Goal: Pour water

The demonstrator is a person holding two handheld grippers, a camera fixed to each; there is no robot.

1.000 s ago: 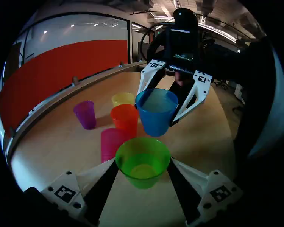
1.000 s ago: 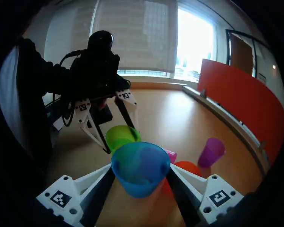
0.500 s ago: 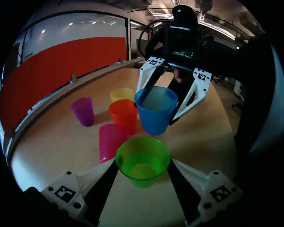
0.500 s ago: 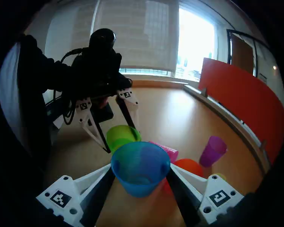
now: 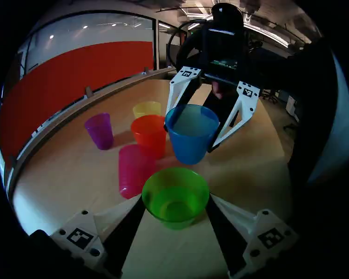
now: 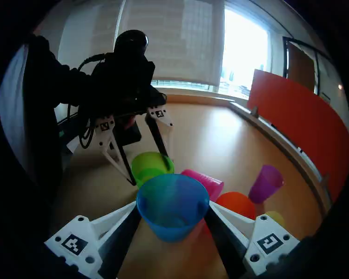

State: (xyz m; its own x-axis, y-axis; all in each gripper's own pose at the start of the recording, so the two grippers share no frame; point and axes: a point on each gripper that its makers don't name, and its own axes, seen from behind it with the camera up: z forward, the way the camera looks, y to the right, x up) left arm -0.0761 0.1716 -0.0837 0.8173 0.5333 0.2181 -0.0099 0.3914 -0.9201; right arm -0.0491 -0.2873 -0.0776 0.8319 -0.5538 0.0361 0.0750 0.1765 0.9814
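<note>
Table: light wood, long, with a red wall panel along one edge. In the right gripper view the table runs up to a bright window.

Person: dark sleeve behind the far gripper, hands on both tools.

Left gripper: jaws closed onto the green cup, one finger on each side wall, cup upright. Some liquid seems to sit in the bottom, but I can't tell for sure. In the right gripper view, the left gripper is farther off with the green cup between its fingers.

Right gripper: jaws clamped on the blue cup, upright, rim level. In the left gripper view, the right gripper faces this camera with the blue cup just beyond the green one, rims apart. The inside looks pale, likely water.

Loose cups on the table, beside the blue cup:
- pink cup, nearest the green cup
- orange cup, just beside the blue cup
- yellow cup, behind the orange cup
- purple cup, off on its own toward the red wall panel
</note>
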